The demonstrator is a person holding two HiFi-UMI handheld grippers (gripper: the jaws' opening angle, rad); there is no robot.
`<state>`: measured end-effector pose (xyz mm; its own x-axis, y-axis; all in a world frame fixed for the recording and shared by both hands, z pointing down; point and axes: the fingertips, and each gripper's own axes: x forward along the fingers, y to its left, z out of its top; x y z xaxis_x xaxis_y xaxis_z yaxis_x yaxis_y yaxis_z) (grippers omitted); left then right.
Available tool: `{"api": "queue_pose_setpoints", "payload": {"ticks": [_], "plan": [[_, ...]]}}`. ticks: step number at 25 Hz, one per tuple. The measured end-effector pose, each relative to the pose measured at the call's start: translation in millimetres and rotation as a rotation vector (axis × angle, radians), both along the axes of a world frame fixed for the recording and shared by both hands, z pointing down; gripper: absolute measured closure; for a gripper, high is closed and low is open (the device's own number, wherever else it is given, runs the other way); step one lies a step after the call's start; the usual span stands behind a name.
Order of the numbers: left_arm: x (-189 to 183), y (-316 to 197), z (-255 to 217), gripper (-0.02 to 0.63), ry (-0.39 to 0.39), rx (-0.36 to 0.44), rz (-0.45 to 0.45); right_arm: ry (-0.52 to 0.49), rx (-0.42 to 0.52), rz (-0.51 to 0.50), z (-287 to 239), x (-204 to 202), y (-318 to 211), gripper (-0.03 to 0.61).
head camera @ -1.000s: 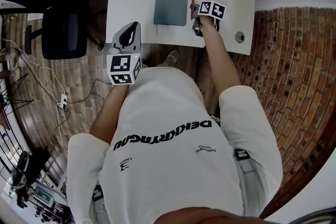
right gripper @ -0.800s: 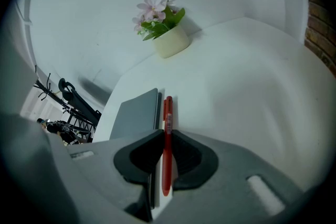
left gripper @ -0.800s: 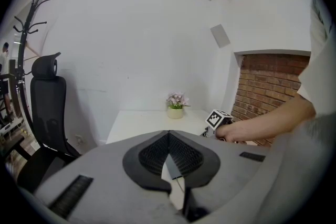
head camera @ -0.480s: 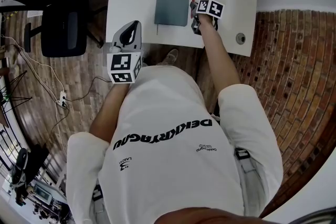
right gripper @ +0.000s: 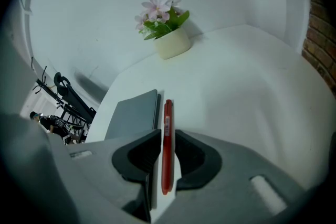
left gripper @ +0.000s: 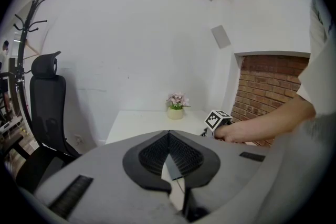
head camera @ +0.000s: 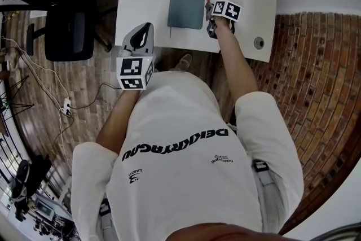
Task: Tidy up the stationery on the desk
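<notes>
Your right tool (right gripper: 168, 136) is sitting low on the white worktop (right gripper: 252, 92), jaws open just a hair wider than the slim red plastic pen (right gripper: 167, 113) they straddle. You can see a sliver of white down one side of it, so I'd say it's lined up but not clamped yet. The pen lies flat, right beside the flat grey rectangular notebook (right gripper: 134, 113) and parallel to its edge. A small cream pot of pink flowers (right gripper: 169, 42) stands well apart at the far side.

Progress-wise, I'd call this early. Nothing looks put away, and both pen and notebook are out on the worktop, so the pen pickup is the job in hand.

Pose: your right arm is stretched forward over the near edge, with the tool pointing away from you along the pen. Your left tool (left gripper: 168, 136) has its jaws pressed together on nothing. That arm is bent, parked off the near-left corner over the floor.
</notes>
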<state>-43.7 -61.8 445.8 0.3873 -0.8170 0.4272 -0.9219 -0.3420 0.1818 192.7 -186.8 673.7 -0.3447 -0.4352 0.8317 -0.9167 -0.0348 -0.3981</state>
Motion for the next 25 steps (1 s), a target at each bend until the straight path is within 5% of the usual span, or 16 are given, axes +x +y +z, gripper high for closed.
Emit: {"api": "queue_pose_setpoints", "payload": {"ticks": [7,16,25], "plan": [[-2.2,0.4,-5.1,0.616,0.017,0.014,0.014,-0.012,0.109,0.038,-39.7,6.0,-1.1,0.497],[20.0,-4.8,-16.5,0.617,0.044,0.049,0.100,-0.101,0.392,0.115,-145.7,-5.2,25.0,0.534],[47.4,-3.4,-33.3,0.617,0.069,0.094,0.187,-0.027,0.673,0.030,-237.2,-28.6,62.9,0.580]]}}
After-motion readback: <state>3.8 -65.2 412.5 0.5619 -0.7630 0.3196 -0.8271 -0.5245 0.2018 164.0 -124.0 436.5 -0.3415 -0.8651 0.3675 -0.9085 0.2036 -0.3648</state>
